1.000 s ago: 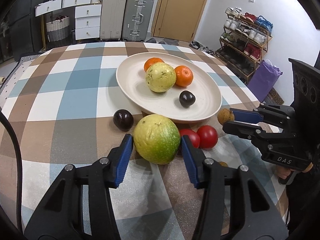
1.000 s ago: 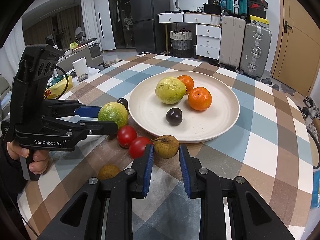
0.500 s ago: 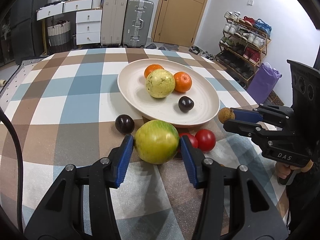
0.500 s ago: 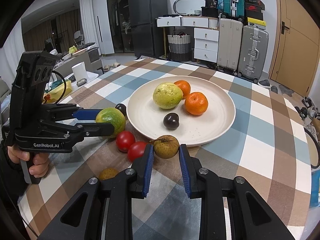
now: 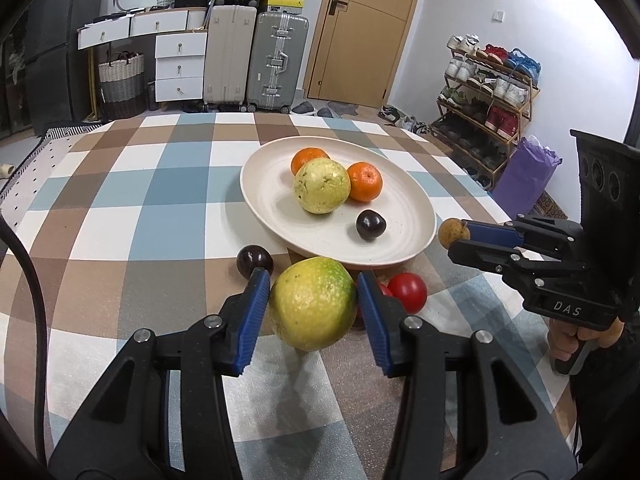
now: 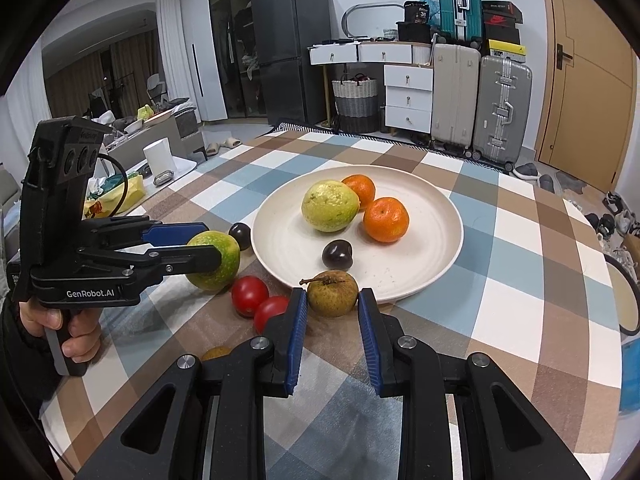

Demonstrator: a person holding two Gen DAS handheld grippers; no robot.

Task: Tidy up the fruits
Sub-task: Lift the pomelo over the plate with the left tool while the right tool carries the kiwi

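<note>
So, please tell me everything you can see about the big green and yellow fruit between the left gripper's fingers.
The green-yellow fruit is round and large, yellow with a green patch on top and small brown marks on a matte skin. The left gripper is shut on it, a blue ribbed pad pressing each side. It looks lifted off the checked tablecloth, with a shadow beneath, just before the cream plate and beside two red tomatoes.

- Green-yellow round fruit (image 5: 313, 304) clamped between blue pads of left claw (image 5: 312, 312), lifted off the tabletop (image 5: 120, 240).
- Small brown pear (image 6: 332, 293) pinched in right claw (image 6: 332, 334), just before the plate rim.
- On cream plate (image 5: 416, 216): pale guava (image 5: 321, 186), two oranges (image 5: 364, 181), dark plum (image 5: 371, 224).
- Beside plate: another dark plum (image 5: 254, 260), two red tomatoes (image 6: 249, 295).
</note>
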